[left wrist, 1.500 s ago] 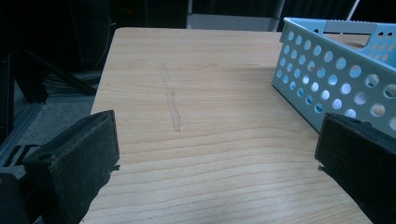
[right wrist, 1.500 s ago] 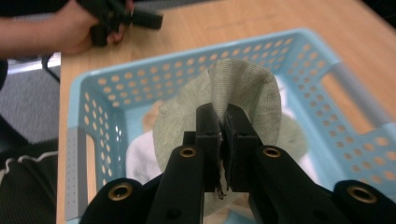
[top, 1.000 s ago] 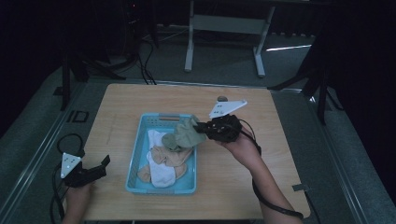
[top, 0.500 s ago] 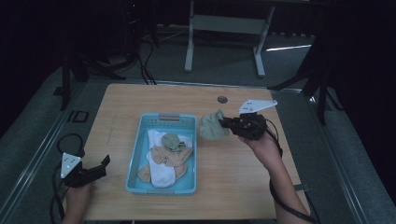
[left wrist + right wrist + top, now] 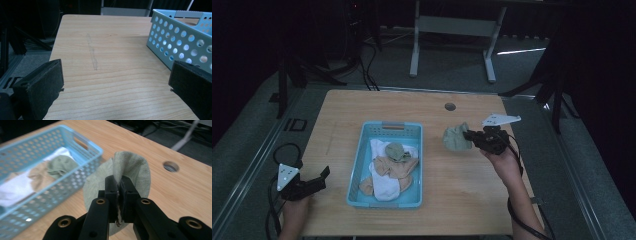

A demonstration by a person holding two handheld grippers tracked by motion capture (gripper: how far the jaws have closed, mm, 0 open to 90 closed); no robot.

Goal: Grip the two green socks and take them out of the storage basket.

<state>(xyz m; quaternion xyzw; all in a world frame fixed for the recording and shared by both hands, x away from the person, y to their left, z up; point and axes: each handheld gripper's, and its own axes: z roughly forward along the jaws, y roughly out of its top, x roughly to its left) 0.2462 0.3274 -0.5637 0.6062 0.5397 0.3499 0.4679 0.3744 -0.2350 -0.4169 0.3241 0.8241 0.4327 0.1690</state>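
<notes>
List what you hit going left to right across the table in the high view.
Left gripper → blue basket holding socks → green sock pinched in the right gripper → the hand holding that gripper.

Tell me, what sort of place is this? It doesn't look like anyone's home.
Probably a lab or recording studio, not a home. A bare wooden table stands in a dark room, cables trail over the floor behind it, and a person works with a handheld right gripper pinching a green sock.
</notes>
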